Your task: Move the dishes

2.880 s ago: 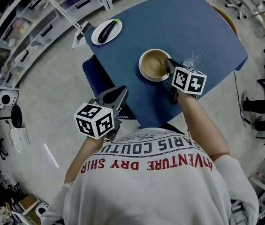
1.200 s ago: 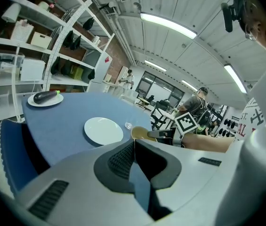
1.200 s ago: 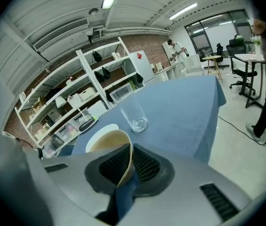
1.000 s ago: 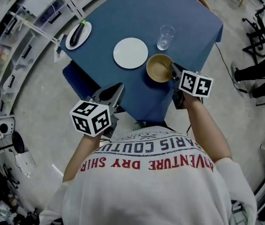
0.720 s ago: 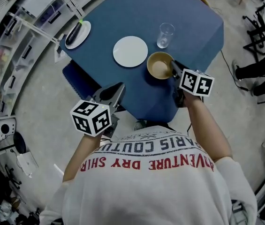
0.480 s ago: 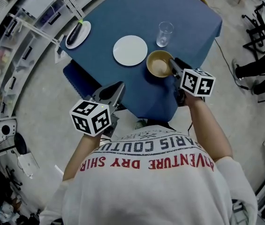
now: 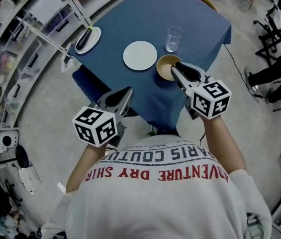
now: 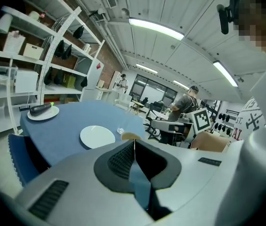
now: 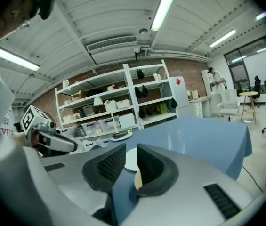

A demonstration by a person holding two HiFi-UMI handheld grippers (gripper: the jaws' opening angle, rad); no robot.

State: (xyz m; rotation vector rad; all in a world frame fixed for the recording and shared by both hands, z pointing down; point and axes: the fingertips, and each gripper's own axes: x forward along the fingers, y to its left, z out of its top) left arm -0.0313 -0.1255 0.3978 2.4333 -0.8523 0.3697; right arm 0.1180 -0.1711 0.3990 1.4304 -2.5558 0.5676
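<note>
The right gripper [image 7: 176, 67] hangs over the near rim of the tan bowl [image 7: 163, 66], its 2 jaws slightly spread with nothing between them. The bowl sits by the table's [image 7: 200, 19] near edge, just beside the white plate [image 7: 140, 55]. The left gripper [image 7: 124, 95], jaws pressed together, hovers by that same edge.

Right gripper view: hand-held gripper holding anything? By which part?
Nothing is held. The right hand-held gripper has its jaws apart with nothing in the gap. The bowl sits on the table, ungripped.
</note>
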